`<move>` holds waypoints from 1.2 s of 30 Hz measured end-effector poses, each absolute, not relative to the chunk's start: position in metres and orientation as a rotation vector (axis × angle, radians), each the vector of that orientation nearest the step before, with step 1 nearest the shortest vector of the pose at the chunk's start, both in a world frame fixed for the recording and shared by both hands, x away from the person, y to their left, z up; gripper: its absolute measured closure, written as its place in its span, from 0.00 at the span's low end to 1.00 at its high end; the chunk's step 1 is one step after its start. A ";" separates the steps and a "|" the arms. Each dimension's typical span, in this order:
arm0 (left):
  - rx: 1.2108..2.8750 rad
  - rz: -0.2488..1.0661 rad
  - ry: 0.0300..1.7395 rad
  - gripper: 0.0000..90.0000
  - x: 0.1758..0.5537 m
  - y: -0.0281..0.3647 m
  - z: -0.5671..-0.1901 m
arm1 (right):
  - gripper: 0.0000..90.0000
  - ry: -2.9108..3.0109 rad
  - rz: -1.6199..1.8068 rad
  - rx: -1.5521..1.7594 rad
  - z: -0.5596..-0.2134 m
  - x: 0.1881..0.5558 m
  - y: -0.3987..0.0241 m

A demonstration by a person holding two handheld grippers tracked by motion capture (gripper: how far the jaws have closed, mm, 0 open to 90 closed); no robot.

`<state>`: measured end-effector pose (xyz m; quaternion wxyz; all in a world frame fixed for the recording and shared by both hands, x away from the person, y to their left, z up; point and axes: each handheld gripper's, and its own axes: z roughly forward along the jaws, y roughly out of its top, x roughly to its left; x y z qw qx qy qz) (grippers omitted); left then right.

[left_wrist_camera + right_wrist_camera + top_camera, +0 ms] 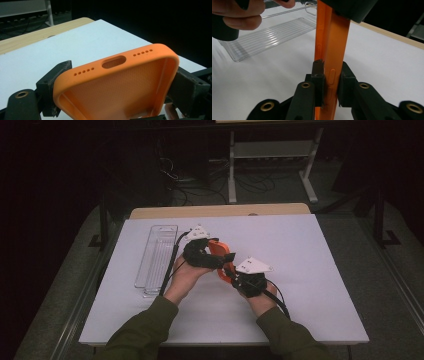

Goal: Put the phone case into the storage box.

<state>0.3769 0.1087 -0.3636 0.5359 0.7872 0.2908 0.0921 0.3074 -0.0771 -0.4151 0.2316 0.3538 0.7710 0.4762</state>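
Flanking orange phone case [220, 254]: clear tray [156, 260]

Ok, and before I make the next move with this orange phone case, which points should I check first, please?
1. Left gripper grip: ok, its jaws press the two long sides of the orange phone case near the port end.
2. Right gripper grip: ok, its jaws pinch the case's thin edge at the side buttons.
3. Case empty: ok, the inside shows bare.
4. Clear tray out of the way: ok, it lies apart, left of the hands.
5. Left gripper's cable free of the tray: cannot tell, it runs close along the tray's edge.
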 end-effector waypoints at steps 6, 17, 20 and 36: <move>1.881 0.230 0.684 0.16 0.378 0.110 -0.364 | 0.74 2.120 1.322 0.972 -0.413 0.309 -0.081; 1.888 0.263 0.683 0.16 0.382 0.116 -0.362 | 0.52 2.115 1.380 0.993 -0.410 0.312 -0.086; 1.887 0.267 0.687 0.16 0.383 0.119 -0.361 | 0.47 2.121 1.386 0.998 -0.410 0.313 -0.089; 1.885 0.269 0.700 0.16 0.383 0.122 -0.360 | 0.22 2.172 1.323 1.040 -0.411 0.323 -0.115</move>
